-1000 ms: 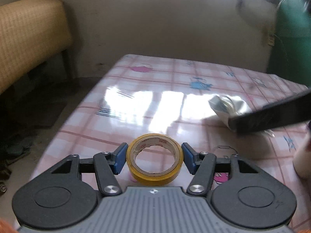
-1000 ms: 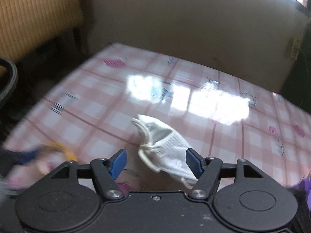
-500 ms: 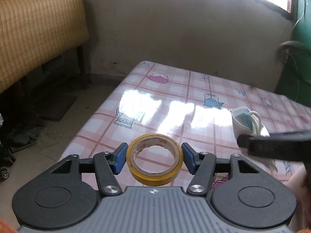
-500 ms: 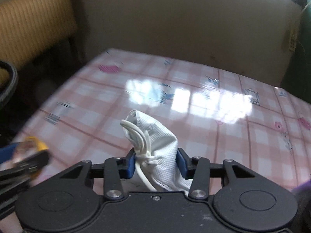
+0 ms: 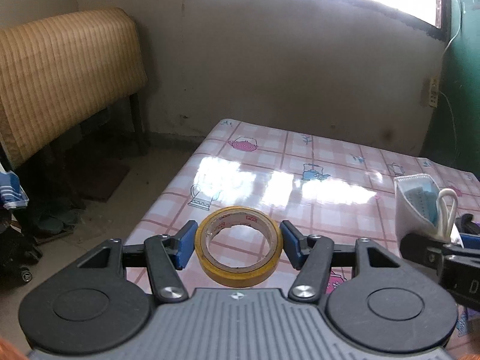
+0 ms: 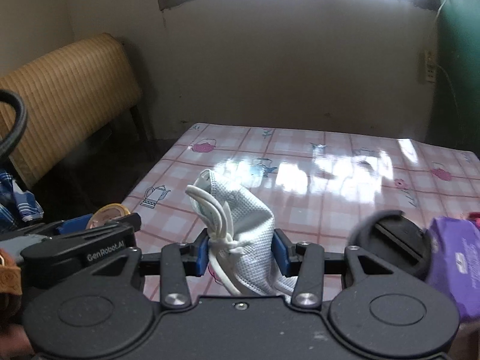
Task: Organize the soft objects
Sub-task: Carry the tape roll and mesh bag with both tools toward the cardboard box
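Observation:
My left gripper (image 5: pixel 239 244) is shut on a yellow tape roll (image 5: pixel 240 276), held level between its blue pads, above the near left part of the table. A white face mask (image 6: pixel 249 219) with white ear loops stands up between the blue pads of my right gripper (image 6: pixel 241 253), which is shut on it and holds it off the table. In the left wrist view the mask (image 5: pixel 411 210) and the right gripper (image 5: pixel 444 235) show at the right edge. The right wrist view has the left gripper (image 6: pixel 99 225) and the tape roll (image 6: pixel 108 211) at the left.
The table (image 5: pixel 300 156) wears a glossy pink checked cover with teapot prints. A purple packet (image 6: pixel 450 264) and a black round object (image 6: pixel 390 240) lie at its near right. A woven cane seat back (image 5: pixel 60 75) stands left of the table, with floor between them.
The right gripper closed on the mask, which lay on the table, and lifted it. The left gripper rose with the tape roll; both views now take in more wall and window.

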